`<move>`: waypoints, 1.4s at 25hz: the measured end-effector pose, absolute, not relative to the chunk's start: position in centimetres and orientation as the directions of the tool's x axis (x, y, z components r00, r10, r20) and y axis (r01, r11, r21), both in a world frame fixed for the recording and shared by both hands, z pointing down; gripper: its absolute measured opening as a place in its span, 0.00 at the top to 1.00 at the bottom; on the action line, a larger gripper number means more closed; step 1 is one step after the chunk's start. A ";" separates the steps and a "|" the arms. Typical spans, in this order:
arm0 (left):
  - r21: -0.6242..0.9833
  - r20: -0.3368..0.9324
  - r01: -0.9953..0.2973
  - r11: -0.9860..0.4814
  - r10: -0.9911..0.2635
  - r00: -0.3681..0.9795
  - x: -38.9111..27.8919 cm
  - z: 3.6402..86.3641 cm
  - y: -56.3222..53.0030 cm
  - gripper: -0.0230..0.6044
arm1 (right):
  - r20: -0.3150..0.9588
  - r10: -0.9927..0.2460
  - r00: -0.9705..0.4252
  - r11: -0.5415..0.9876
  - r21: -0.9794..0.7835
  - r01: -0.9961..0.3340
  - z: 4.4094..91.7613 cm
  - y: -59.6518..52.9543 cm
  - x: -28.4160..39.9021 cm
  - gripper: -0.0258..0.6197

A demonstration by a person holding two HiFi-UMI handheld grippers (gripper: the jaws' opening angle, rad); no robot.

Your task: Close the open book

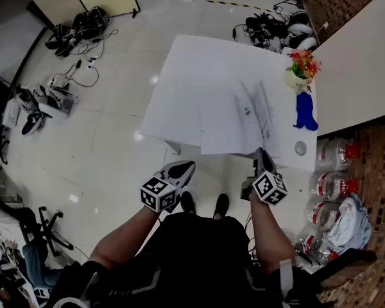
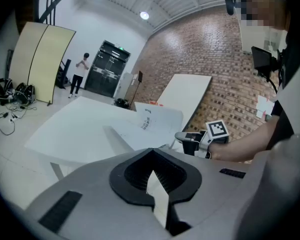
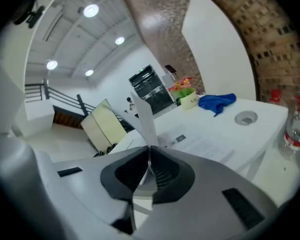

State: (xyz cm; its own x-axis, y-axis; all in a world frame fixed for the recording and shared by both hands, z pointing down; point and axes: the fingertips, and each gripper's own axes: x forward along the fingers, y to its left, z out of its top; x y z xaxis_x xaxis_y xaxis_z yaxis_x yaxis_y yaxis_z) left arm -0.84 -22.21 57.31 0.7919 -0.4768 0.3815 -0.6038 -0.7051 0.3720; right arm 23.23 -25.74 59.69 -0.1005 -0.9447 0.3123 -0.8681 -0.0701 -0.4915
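The open book [image 1: 244, 117] lies flat on the near right part of the white table [image 1: 192, 76], pages up. My right gripper [image 1: 262, 154] is at the book's near edge, shut on one thin page [image 3: 144, 116] that stands up from its jaw tips [image 3: 149, 148]. Behind that page the printed spread [image 3: 200, 144] lies flat. My left gripper [image 1: 185, 167] hangs in front of the table's near edge, left of the book, its fingertips together with nothing between them [image 2: 151, 151]. From there the book [image 2: 150, 124] and the right gripper [image 2: 187, 136] show ahead.
A potted flower [image 1: 300, 69], a blue cloth [image 1: 305, 113] and a round cable hole [image 1: 300, 148] sit along the table's right side. Water bottles [image 1: 333, 185] stand on the floor at right. Cables and gear [image 1: 83, 27] lie at far left. A person [image 2: 80, 74] stands far off.
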 end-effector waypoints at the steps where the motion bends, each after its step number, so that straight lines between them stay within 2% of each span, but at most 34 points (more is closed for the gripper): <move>1: 0.373 0.382 -0.601 -0.706 -0.474 0.794 -0.4 57.2 -22.2 0.97 | 0.315 -0.945 -0.087 -0.103 -0.539 -0.836 60.2 -25.6 24.1 0.93; 7: 0.368 0.392 -0.597 -0.712 -0.464 0.795 1.5 56.5 -22.3 0.97 | 0.352 -0.936 -0.022 -0.289 -0.801 -0.524 64.8 -25.0 28.5 0.93; 13: 0.370 0.405 -0.613 -0.699 -0.472 0.783 2.2 56.9 -22.2 0.97 | 0.411 -0.907 -0.091 -0.347 -0.854 -0.388 67.6 -24.5 28.6 0.93; 16: 0.376 0.408 -0.611 -0.696 -0.468 0.784 2.2 57.7 -22.0 0.97 | 0.471 -0.874 -0.119 -0.378 -0.813 -0.442 68.6 -23.9 27.9 0.93; 23: 0.389 0.395 -0.613 -0.688 -0.477 0.786 2.4 57.4 -22.4 0.97 | 0.500 -0.857 -0.123 -0.375 -0.769 -0.518 67.9 -23.3 27.8 0.93; 27: 0.395 0.387 -0.614 -0.683 -0.482 0.786 1.7 57.5 -22.6 0.97 | 0.503 -0.857 -0.111 -0.325 -0.695 -0.642 66.4 -22.6 27.6 0.93; 31: 0.404 0.379 -0.619 -0.674 -0.492 0.784 1.1 57.7 -22.8 0.97 | 0.496 -0.855 -0.155 -0.158 -0.533 -0.831 64.0 -23.6 25.7 0.93; 33: 0.406 0.373 -0.619 -0.672 -0.497 0.784 0.8 57.6 -22.9 0.97 | 0.510 -0.839 -0.189 -0.005 -0.355 -0.935 62.9 -24.3 23.8 0.93; 35: 0.407 0.370 -0.622 -0.669 -0.502 0.782 0.4 57.5 -22.8 0.97 | 0.534 -0.815 -0.224 0.168 -0.153 -0.974 62.4 -24.6 21.4 0.92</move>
State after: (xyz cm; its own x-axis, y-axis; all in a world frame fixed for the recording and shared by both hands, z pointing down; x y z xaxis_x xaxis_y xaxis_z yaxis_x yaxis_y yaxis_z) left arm 0.44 -22.78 57.55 0.7816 -0.5023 0.3699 -0.6223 -0.6686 0.4070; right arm 21.36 -24.60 62.36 -0.2241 -0.8152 0.5340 -0.9739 0.1676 -0.1530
